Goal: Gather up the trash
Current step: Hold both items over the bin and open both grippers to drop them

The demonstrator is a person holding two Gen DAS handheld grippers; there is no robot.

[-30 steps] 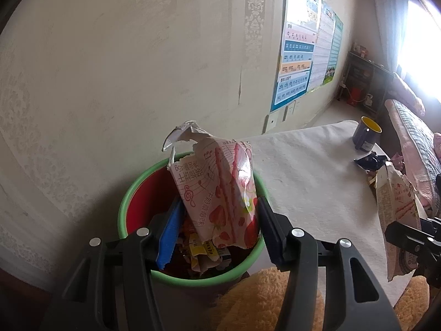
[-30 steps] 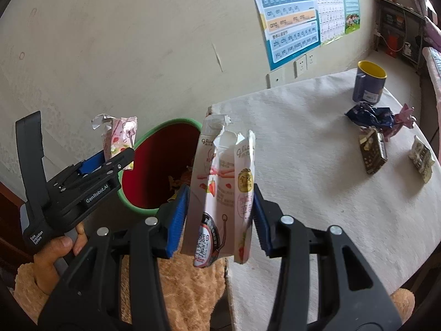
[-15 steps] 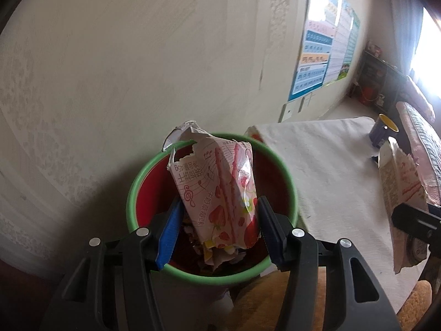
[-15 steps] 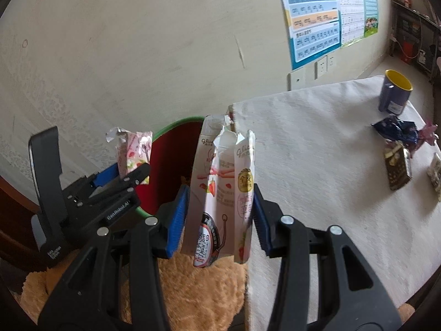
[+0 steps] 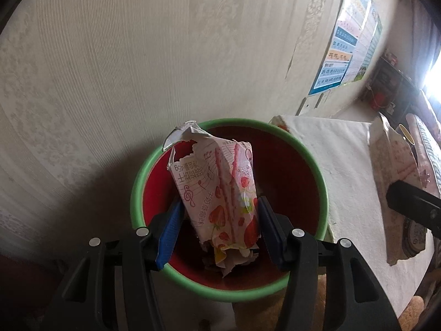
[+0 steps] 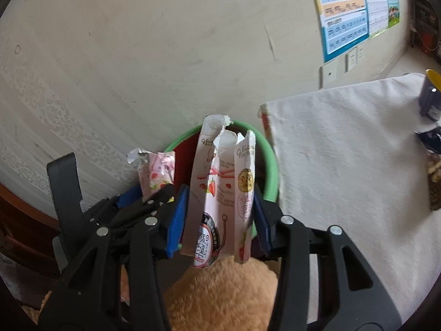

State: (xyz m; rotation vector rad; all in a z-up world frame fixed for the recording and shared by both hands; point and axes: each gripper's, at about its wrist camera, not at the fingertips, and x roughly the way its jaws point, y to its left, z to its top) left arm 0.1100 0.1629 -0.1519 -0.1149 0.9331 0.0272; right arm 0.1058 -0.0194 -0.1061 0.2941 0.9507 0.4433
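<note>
Left claw (image 5: 217, 220) was clamped on a torn strawberry-print wrapper (image 5: 217, 184), held upright right over the mouth of the red bin (image 5: 297, 171) with the green rim. Right claw (image 6: 217, 215) was clamped on a ripped pink snack box (image 6: 220, 193), just beside the left claw, with the bin rim showing behind the box but the box not clearly over the opening.

Step in hand, by my read: drop both pieces in the bin. To do it well, let the left wrapper go first since it was already centred over the opening; open the jaws fully so the crinkled foil doesn't cling to the blue pads (image 5: 169, 231). Bring the right box further over the rim before letting go; it was long and stiff and could catch the rim or tip out onto the tan fuzzy surface (image 6: 220, 295) below. Keep the two claws from knocking each other.

Containers: bin already had crumpled wrappers (image 5: 234, 256) at the bottom, plenty of room left. A dark blue mug (image 6: 430, 96) with yellow inside stood on the worktop (image 6: 344, 151), contents not visible. More wrappers lay at the worktop's far edge, not yet collected
</note>
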